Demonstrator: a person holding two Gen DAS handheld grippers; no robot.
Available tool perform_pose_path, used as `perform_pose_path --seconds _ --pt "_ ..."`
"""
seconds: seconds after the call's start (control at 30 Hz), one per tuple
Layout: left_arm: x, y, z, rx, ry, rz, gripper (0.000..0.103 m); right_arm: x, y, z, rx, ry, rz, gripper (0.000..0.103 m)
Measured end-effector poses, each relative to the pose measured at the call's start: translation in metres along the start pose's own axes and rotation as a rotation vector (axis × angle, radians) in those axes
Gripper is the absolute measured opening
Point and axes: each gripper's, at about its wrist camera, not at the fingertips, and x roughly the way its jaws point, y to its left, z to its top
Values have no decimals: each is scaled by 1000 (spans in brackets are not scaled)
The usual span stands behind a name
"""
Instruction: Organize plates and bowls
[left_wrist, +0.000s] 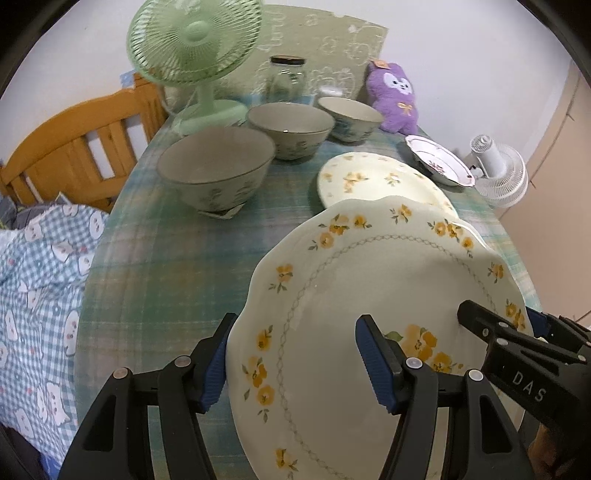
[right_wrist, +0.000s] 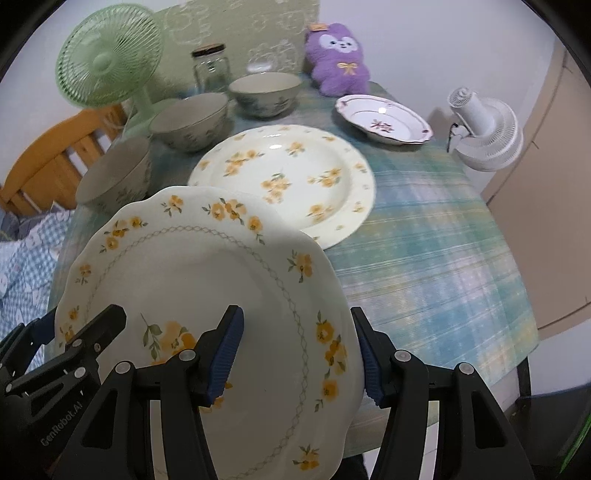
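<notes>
A scalloped cream plate with yellow flowers (left_wrist: 369, 288) (right_wrist: 192, 280) is held above the near table edge. My left gripper (left_wrist: 295, 362) straddles its left rim, one finger above and one below. My right gripper (right_wrist: 299, 354) straddles its right rim the same way. Both sets of jaws stand wide, so I cannot tell if they pinch the rim. Behind lies a round cream plate with yellow flowers (right_wrist: 291, 177) (left_wrist: 369, 177), then a small white dish with a pink pattern (right_wrist: 384, 118) (left_wrist: 439, 158). Three grey-green bowls (left_wrist: 218, 166) (left_wrist: 291, 127) (left_wrist: 351, 116) stand in a row at the left.
A green desk fan (left_wrist: 192, 55), a glass jar (left_wrist: 286, 77) and a purple plush toy (left_wrist: 395, 96) stand at the back of the plaid tablecloth (right_wrist: 424, 240). A white clip fan (right_wrist: 487, 129) hangs off the right edge. A wooden bed frame (left_wrist: 74, 147) is at left.
</notes>
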Motion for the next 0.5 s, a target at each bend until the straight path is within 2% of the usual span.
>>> perform_pose_path --seconds 0.17,0.5 --pt "7 -21 0 -1 4 14 65 4 -25 3 25 -14 27 61" --pt "17 -82 4 -59 13 59 65 14 -85 16 -36 -8 72 61"
